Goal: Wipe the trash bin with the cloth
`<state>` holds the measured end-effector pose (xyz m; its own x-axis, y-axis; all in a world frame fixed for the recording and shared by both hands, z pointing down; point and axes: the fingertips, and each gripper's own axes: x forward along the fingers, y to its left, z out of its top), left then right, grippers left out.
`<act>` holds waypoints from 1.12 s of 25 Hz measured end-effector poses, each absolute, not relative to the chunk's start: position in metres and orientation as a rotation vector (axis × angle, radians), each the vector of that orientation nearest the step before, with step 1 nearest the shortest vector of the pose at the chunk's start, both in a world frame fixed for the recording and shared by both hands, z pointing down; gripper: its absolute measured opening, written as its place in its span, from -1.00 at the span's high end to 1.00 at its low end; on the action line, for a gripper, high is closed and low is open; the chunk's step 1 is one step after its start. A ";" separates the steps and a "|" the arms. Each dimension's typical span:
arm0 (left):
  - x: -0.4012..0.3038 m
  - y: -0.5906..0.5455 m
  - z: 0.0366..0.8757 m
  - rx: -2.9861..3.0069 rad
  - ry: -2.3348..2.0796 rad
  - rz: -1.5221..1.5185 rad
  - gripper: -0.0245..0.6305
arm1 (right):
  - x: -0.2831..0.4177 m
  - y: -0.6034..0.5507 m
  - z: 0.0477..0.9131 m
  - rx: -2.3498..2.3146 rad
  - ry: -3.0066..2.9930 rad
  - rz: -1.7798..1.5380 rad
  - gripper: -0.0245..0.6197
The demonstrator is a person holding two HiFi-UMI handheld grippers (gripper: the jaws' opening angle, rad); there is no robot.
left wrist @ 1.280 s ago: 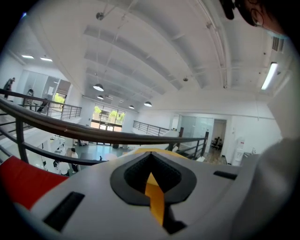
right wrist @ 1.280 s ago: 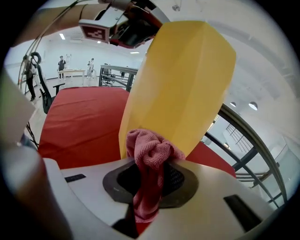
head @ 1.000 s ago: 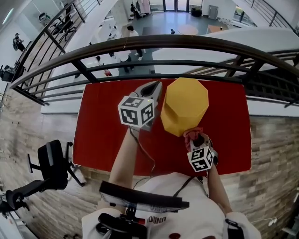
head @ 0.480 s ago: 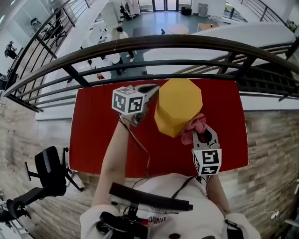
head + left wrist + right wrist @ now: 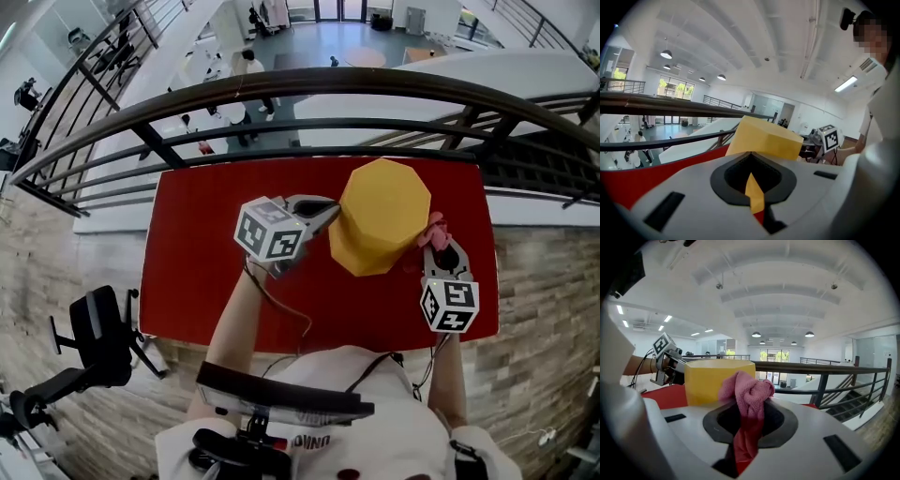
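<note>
A yellow faceted trash bin (image 5: 380, 225) stands on the red table (image 5: 202, 262). My left gripper (image 5: 330, 208) is at the bin's left side, shut on a thin yellow edge of the bin (image 5: 761, 138), which shows between the jaws of the left gripper (image 5: 753, 190). At the bin's right side my right gripper (image 5: 439, 246) is shut on a bunched pink cloth (image 5: 434, 228). The cloth (image 5: 746, 392) sticks out of the right gripper (image 5: 744, 441) close to the bin (image 5: 717, 380); I cannot tell if it touches the wall.
A dark metal railing (image 5: 281, 89) runs along the table's far edge, with an open drop to a lower floor beyond. A black chair (image 5: 103, 333) stands on the wooden floor at the left. The table's left part is bare red surface.
The right gripper has carried the cloth from the bin's near side round to its right side. The bin and left gripper shifted slightly to the right.
</note>
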<state>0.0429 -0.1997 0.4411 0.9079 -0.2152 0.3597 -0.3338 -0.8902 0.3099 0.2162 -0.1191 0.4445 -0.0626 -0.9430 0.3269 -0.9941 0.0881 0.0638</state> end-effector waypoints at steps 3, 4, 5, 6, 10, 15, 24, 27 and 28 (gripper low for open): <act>0.040 -0.197 0.432 2.699 -0.461 0.343 0.94 | 0.214 -0.110 0.431 1.918 -2.091 0.199 0.72; 0.037 -0.199 0.421 2.699 -0.491 0.274 0.94 | 0.208 -0.104 0.422 1.915 -2.110 0.171 0.72; 0.034 -0.200 0.409 2.704 -0.522 0.205 0.94 | 0.200 -0.098 0.413 1.908 -2.136 0.142 0.72; 0.032 -0.200 0.395 2.716 -0.551 0.148 0.94 | 0.191 -0.092 0.404 1.898 -2.165 0.113 0.72; 0.046 -0.183 0.362 2.812 -0.597 0.108 0.94 | 0.154 -0.083 0.393 1.836 -2.218 0.017 0.72; 0.071 -0.164 0.375 2.863 -0.620 0.233 0.94 | 0.141 -0.087 0.426 1.761 -2.179 0.062 0.72; 0.078 -0.154 0.387 2.850 -0.609 0.239 0.94 | 0.146 -0.081 0.522 1.682 -2.067 0.283 0.72; 0.077 -0.154 0.388 2.835 -0.624 0.242 0.94 | 0.147 -0.081 0.547 1.646 -2.038 0.334 0.72; 0.077 -0.154 0.388 2.833 -0.628 0.244 0.94 | 0.148 -0.081 0.556 1.629 -2.020 0.340 0.72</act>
<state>0.0774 -0.1538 0.3877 0.8944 -0.3947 0.2102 -0.4329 -0.8820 0.1860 0.1482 -0.0806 0.5558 -0.1431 -0.8311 0.5374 -0.9613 0.2459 0.1243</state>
